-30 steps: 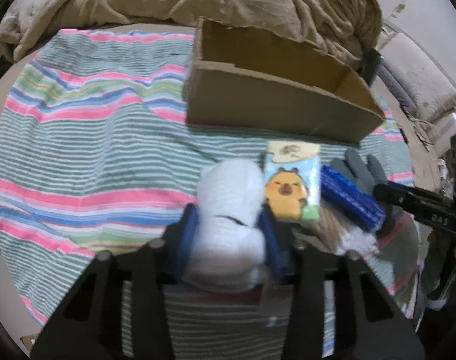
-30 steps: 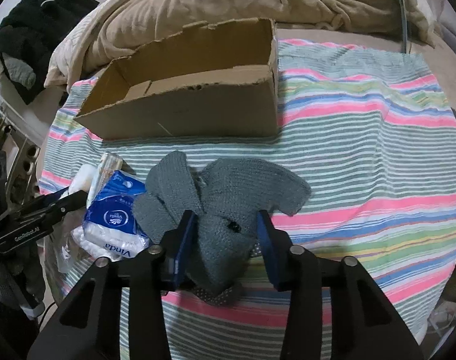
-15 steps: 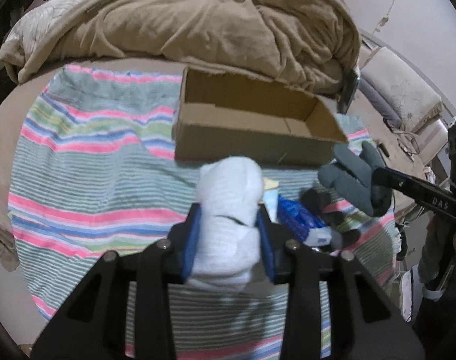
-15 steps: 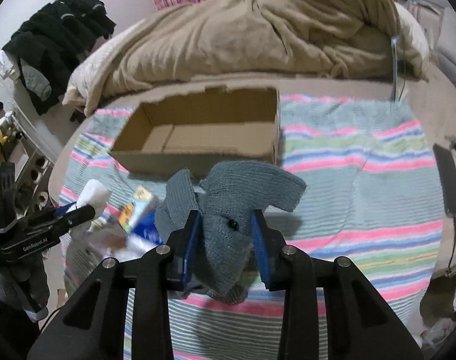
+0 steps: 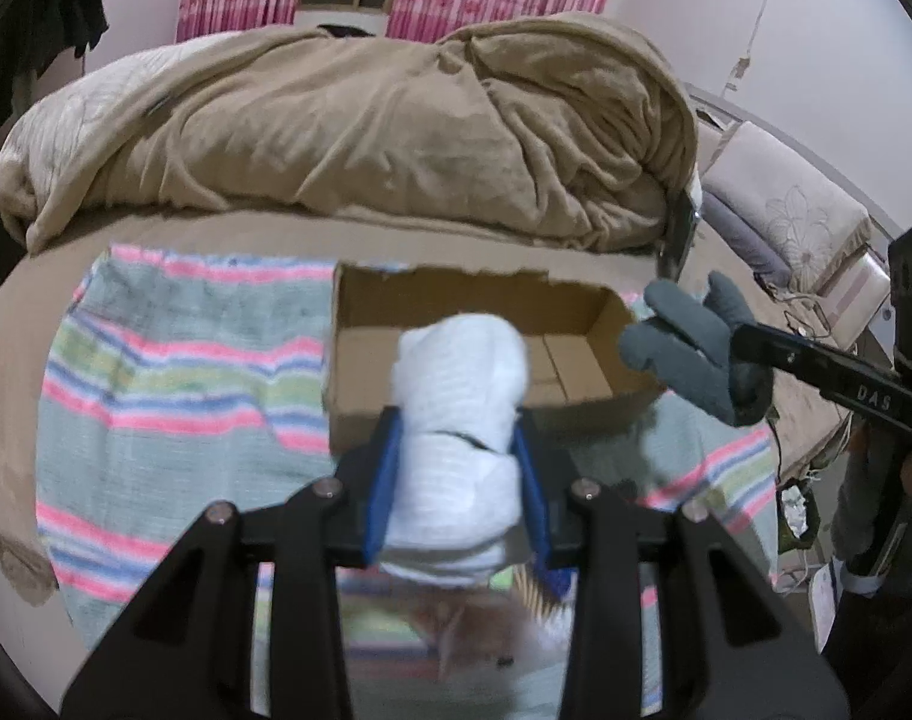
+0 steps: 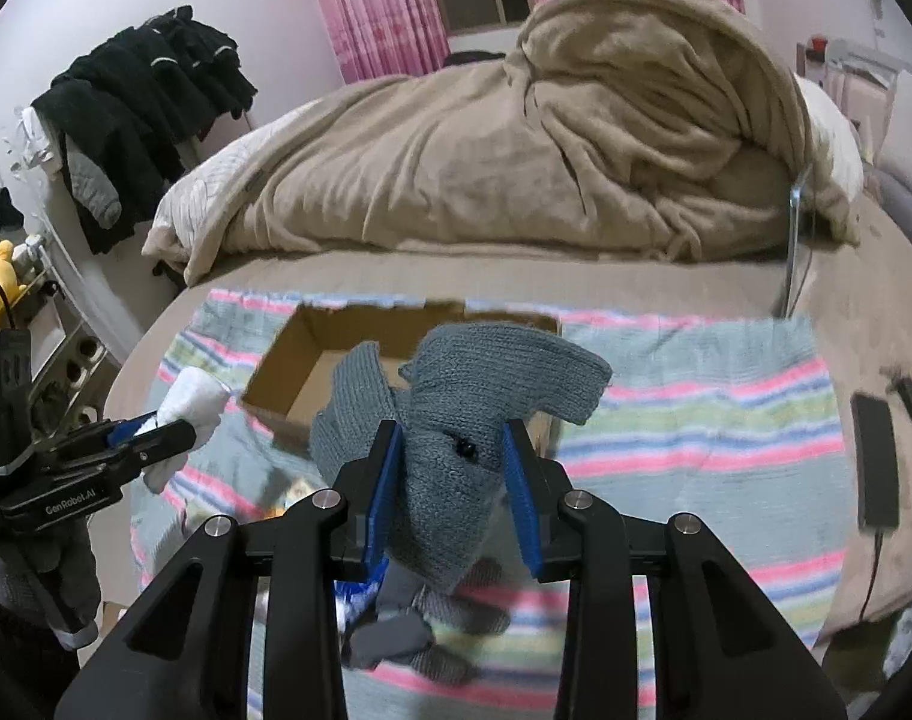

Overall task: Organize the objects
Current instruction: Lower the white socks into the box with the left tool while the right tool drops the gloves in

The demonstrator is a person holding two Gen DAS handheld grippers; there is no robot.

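Note:
My left gripper point(image 5: 456, 480) is shut on a white rolled cloth point(image 5: 462, 396) and holds it in the air in front of the open cardboard box point(image 5: 582, 360). My right gripper point(image 6: 453, 492) is shut on a grey knitted glove point(image 6: 486, 384), also lifted, in front of the same box point(image 6: 294, 372). In the left wrist view the glove point(image 5: 684, 354) hangs at the box's right end. In the right wrist view the white cloth point(image 6: 189, 405) is left of the box. Blurred leftover items point(image 5: 486, 630) lie below on the striped towel point(image 5: 174, 372).
A beige blanket point(image 5: 366, 120) is heaped on the bed behind the box. A dark phone with a cable point(image 6: 873, 456) lies on the bed to the right. Dark clothes point(image 6: 138, 102) hang at the far left. Another grey glove point(image 6: 426, 630) lies below my right gripper.
Both grippers have risen from the towel with their loads and moved toward the box. The tissue packs that lay beside them have dropped out of clear view below.

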